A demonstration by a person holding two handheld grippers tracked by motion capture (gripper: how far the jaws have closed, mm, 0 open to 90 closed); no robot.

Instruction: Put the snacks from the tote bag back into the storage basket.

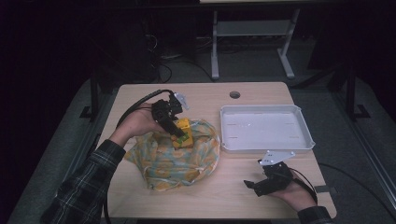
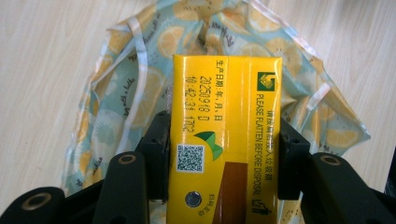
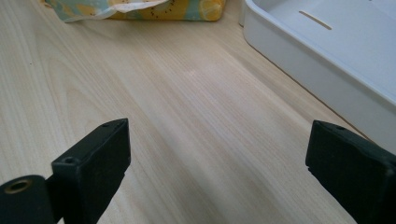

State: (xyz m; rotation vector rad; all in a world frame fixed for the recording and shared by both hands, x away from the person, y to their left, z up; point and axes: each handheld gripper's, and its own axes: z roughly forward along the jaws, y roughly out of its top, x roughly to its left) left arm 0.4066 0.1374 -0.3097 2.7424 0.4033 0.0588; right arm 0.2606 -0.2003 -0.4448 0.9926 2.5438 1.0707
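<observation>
Two grippers: one at the left over the bag, one at the near right of the table.
Left gripper (image 1: 180, 133): clamped on the yellow carton (image 2: 224, 140), one jaw on each long side.
Yellow carton: held above the lemon-print bag (image 1: 173, 158), printed face toward the gripper's camera, far end past the jaw tips.
Lemon-print bag: crumpled on the table's left half, white drawstring loose along its left edge, near edge well short of the table's near edge.
Right gripper (image 3: 217, 168): jaws wide apart, nothing between them, low over bare wood.
White tray (image 1: 306, 140): far right on the table, just beside the bag's right edge, near rim close ahead of the right gripper, right wall near the table's right edge.
Table (image 1: 224, 186): light wood, bare strip along the near edge between bag and right gripper, bare band at the far edge around a round cable hole (image 1: 235, 94).
Open room: mostly the near middle and the far left corner.
</observation>
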